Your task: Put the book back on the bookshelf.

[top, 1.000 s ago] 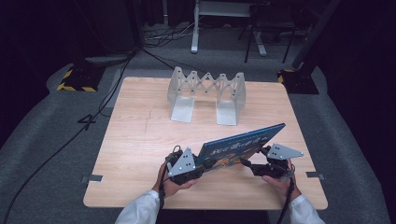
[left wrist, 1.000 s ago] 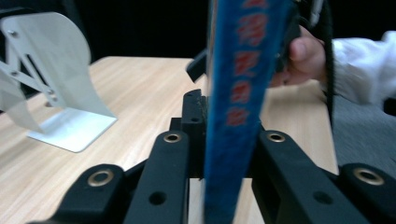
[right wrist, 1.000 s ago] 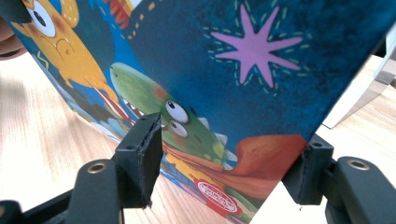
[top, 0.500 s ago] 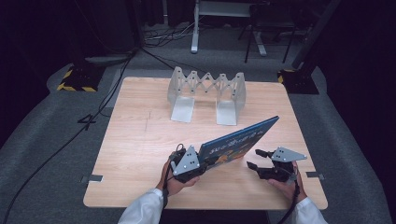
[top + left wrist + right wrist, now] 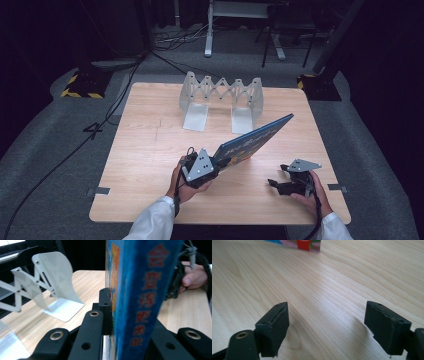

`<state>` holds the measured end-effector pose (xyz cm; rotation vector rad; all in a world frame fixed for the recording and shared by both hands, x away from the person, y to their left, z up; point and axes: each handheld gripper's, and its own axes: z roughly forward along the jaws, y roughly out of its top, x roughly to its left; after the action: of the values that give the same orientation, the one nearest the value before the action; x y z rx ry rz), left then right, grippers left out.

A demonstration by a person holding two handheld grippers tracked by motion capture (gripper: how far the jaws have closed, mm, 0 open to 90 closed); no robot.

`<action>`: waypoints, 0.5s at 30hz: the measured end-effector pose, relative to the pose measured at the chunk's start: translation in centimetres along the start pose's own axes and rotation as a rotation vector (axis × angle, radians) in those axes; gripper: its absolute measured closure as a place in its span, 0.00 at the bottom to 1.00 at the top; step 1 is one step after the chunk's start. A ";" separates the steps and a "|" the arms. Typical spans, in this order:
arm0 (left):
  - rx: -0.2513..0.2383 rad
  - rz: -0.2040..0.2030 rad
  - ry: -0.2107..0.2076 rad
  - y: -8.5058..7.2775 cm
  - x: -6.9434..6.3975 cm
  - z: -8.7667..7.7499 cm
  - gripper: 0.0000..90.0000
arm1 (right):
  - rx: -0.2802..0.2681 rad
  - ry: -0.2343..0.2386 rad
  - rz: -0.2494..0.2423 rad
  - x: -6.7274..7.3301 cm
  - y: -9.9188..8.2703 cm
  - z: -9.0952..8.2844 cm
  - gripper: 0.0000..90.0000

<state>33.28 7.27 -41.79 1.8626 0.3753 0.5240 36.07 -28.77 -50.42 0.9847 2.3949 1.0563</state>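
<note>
Since a second ago the blue book (image 5: 252, 140) has passed from two grippers to one: the right gripper (image 5: 274, 184) has let go of its end, its jaws have just been opening with nothing between them, and it has dropped away to the table's near right. Its own view shows both black pads spread wide over bare wood, with only a coloured corner of the book (image 5: 298, 244) at the top edge.

That leaves the book held by the left gripper (image 5: 216, 162) alone. In the left gripper view the jaws are clamped tight on the lower end of the spine, the cover pressed between them and the red lettering (image 5: 147, 292) running up the blue edge. From above, the book slants up and away from that gripper, its far end raised over the table (image 5: 150, 150) toward the right foot of the white expanding bookend rack (image 5: 220, 97), but apart from it.

As I judge it, the handover is done and the carrying is not. The book has yet to be brought upright and set into the rack, whose bays all stand empty. With one grip at the low end, the long free end may sag or swing on the way.
</note>
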 end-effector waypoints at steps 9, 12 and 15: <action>0.045 0.051 0.088 0.3 1.5 -0.8 0.92 | 0.008 0.027 0.005 -0.1 0.0 0.1 0.21; 0.069 0.065 0.124 0.4 2.3 -1.3 0.92 | 0.009 0.027 0.005 -0.1 0.0 0.1 0.21; 0.086 0.074 0.151 0.5 2.7 -1.6 0.92 | 0.009 0.030 0.003 -0.1 0.0 0.1 0.21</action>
<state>34.77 9.71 -40.37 1.9315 0.4361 0.7116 36.20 -28.76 -50.48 0.9831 2.4244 1.0699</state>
